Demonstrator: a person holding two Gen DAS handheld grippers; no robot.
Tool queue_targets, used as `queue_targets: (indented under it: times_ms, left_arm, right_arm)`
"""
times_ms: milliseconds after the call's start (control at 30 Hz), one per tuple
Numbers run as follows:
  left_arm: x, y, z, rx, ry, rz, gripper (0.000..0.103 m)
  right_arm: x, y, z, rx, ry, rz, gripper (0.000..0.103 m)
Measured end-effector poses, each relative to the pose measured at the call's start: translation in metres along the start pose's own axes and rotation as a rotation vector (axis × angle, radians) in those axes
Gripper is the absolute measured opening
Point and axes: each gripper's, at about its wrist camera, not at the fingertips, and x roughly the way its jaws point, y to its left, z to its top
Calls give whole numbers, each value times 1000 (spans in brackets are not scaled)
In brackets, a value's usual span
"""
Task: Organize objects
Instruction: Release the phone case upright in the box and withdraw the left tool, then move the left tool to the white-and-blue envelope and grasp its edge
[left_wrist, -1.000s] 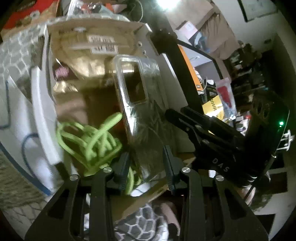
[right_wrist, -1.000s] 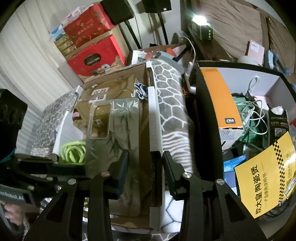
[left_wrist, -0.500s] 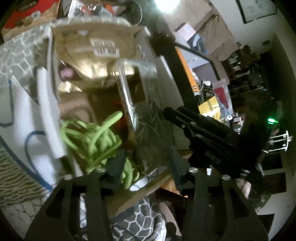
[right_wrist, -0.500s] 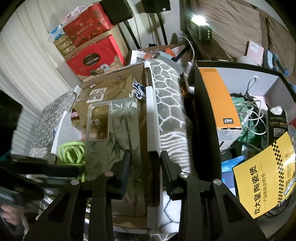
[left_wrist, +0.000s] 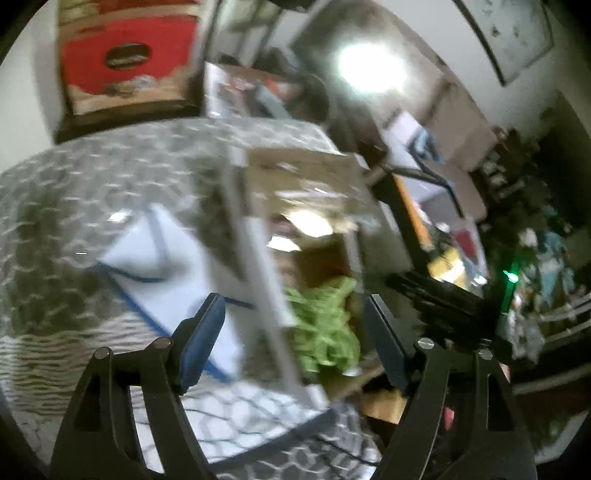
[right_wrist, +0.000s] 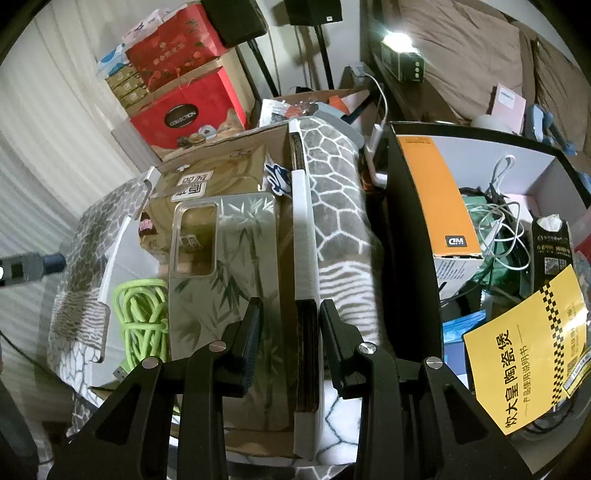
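Right tongs (right_wrist: 290, 325) pinch the box wall (right_wrist: 304, 258) to steady it; left tongs (left_wrist: 291, 332), empty, are opening above the green cable (left_wrist: 325, 332).

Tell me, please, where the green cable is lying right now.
In the right wrist view, the green cable lies coiled inside the open box, left of the bamboo-print phone case.

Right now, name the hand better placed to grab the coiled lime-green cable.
Left. The left gripper has empty jaws opening, with the coiled lime-green cable just ahead between them; the right gripper straddles the grey-patterned box wall.
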Motion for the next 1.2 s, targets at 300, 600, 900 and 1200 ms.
queue_targets:
  times_ms: [300,600,900,1200]
  left_arm:
    - [7,73,-12,-144,1,57,75]
    - [30,107,-29,-238,17,63,75]
    - [48,117,-36,-313,12,40,75]
    - [58,106,-31,-297,-17,71,74]
  right_arm:
    - [0,0,0,-2,0,-2,33]
    - [0,-2,3,-13,2,-16,33]
    - [2,2,4,-30,1,-35,32]
    - [4,3,6,-36,-1,-41,32]
